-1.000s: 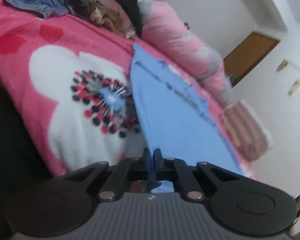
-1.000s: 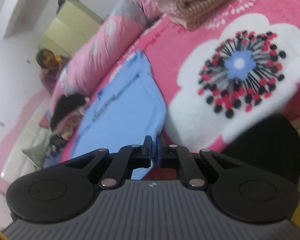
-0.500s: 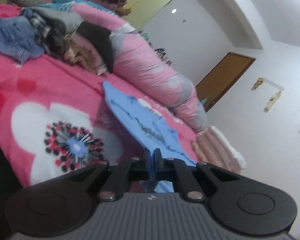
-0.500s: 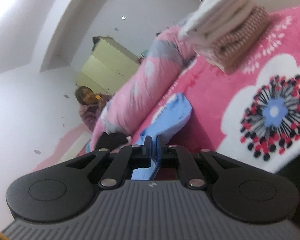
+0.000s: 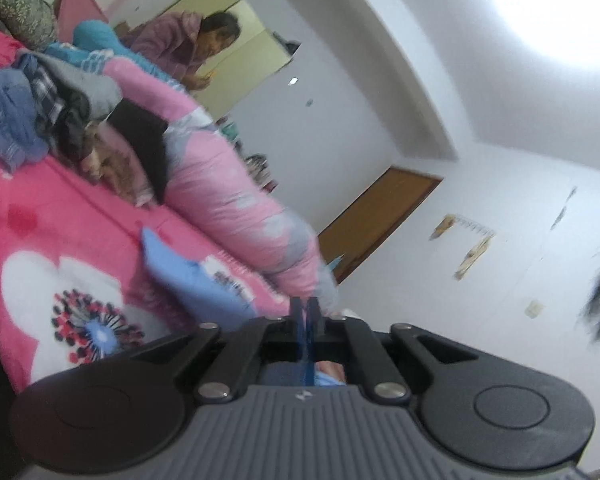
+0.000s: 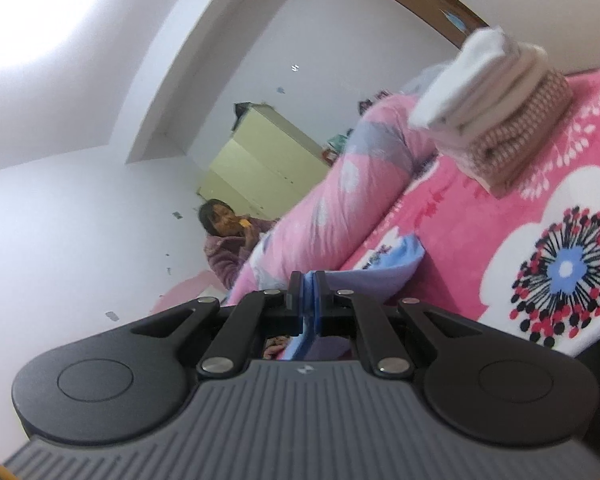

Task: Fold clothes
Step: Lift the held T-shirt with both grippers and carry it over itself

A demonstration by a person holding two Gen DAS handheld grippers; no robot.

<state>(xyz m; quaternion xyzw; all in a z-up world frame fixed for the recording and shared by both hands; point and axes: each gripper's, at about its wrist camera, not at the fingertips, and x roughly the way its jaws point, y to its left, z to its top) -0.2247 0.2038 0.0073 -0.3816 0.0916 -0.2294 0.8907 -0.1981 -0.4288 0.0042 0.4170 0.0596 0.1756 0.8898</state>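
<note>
A light blue shirt (image 5: 196,280) with dark print lies partly on the pink flowered bed cover (image 5: 32,216); its near edge is lifted off the bed. My left gripper (image 5: 305,308) is shut on one part of that edge. My right gripper (image 6: 309,286) is shut on another part of the blue shirt (image 6: 384,270). Both grippers are raised and tilted up toward the wall and ceiling. Most of the shirt is hidden behind the gripper bodies.
A pile of unfolded clothes (image 5: 32,112) lies at the far left of the bed. A rolled pink quilt (image 5: 236,208) runs along the back. A stack of folded clothes (image 6: 500,116) sits at the right. A person (image 6: 228,236) sits beyond the bed.
Both grippers have lifted the shirt's near edge and tilted upward. The shirt, flat a second ago, now shows only as a short raised strip far on the bed.
</note>
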